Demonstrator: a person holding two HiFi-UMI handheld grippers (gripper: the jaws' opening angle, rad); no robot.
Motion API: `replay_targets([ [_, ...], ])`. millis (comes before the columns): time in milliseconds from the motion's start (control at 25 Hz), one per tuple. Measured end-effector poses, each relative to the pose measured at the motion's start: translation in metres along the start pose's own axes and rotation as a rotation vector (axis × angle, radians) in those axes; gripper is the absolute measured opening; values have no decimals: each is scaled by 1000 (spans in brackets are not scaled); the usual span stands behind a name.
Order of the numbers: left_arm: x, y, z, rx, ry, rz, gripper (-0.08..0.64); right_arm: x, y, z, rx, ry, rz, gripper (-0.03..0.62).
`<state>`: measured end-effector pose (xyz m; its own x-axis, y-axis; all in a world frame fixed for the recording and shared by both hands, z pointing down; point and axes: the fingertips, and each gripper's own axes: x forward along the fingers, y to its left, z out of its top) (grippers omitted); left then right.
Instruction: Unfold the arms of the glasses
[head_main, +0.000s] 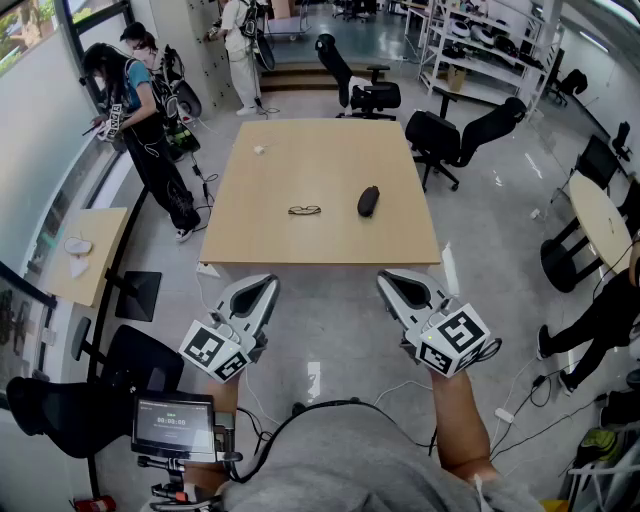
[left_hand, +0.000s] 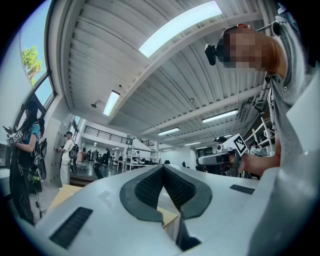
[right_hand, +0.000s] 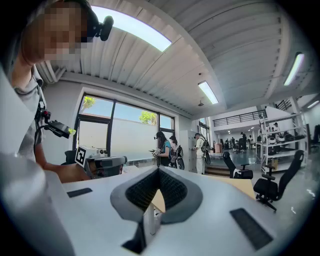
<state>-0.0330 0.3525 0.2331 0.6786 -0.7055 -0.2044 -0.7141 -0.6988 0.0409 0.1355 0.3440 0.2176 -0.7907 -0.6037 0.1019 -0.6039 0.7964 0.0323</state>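
A pair of dark-framed glasses (head_main: 305, 210) lies folded near the middle of the light wooden table (head_main: 300, 165). Both grippers hang in the air short of the table's near edge, well back from the glasses. My left gripper (head_main: 262, 285) is shut with nothing in it, its tips meeting in the left gripper view (left_hand: 162, 167). My right gripper (head_main: 392, 283) is likewise shut and empty, as its own view confirms (right_hand: 158, 170). Neither gripper view shows the glasses; each shows only a strip of table beyond the jaws.
A black oval case (head_main: 368, 201) lies just right of the glasses, and a small white object (head_main: 258, 149) sits at the table's far left. Black office chairs (head_main: 445, 135) stand to the right and behind. A small side table (head_main: 85, 250) is at the left, where people stand by the window.
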Motion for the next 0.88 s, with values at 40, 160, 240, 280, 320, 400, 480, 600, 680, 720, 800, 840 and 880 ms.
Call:
replay_targets([
  [40,0,0,1,0,0,0,5,0,0,0,1,0,-1,6],
  [160,0,1,2,1,1,0,5,0,-1,-1,6,3,-6,6],
  [240,0,0,1,1,1,-2,5,0,-1,-3,15,5,-12,6],
  [280,0,0,1,0,2,-3,5,0,-1,-3,17,7,-13,6],
  [320,0,-1,0,-1,2,-6,5,1,0,-4,16,9,-13,6],
  [400,-1,0,-1,-3,4,-13,5,2,2,-5,9,13,-15,6],
  [480,-4,1,-4,-4,6,-19,5,3,5,-8,6,15,-18,6],
  [600,-6,0,-9,-6,5,-23,5,2,6,-13,6,19,-28,6],
  [680,-8,2,-10,-6,4,-25,5,4,7,-15,8,23,-34,6],
  [720,-9,4,-10,-4,5,-25,5,5,7,-16,10,24,-36,6],
  [800,-10,7,-9,4,8,-24,5,7,7,-16,16,20,-42,6],
  [840,-12,11,-8,9,10,-23,5,10,7,-15,20,17,-45,6],
  [880,-14,16,-7,15,11,-23,5,15,8,-14,25,12,-47,6],
])
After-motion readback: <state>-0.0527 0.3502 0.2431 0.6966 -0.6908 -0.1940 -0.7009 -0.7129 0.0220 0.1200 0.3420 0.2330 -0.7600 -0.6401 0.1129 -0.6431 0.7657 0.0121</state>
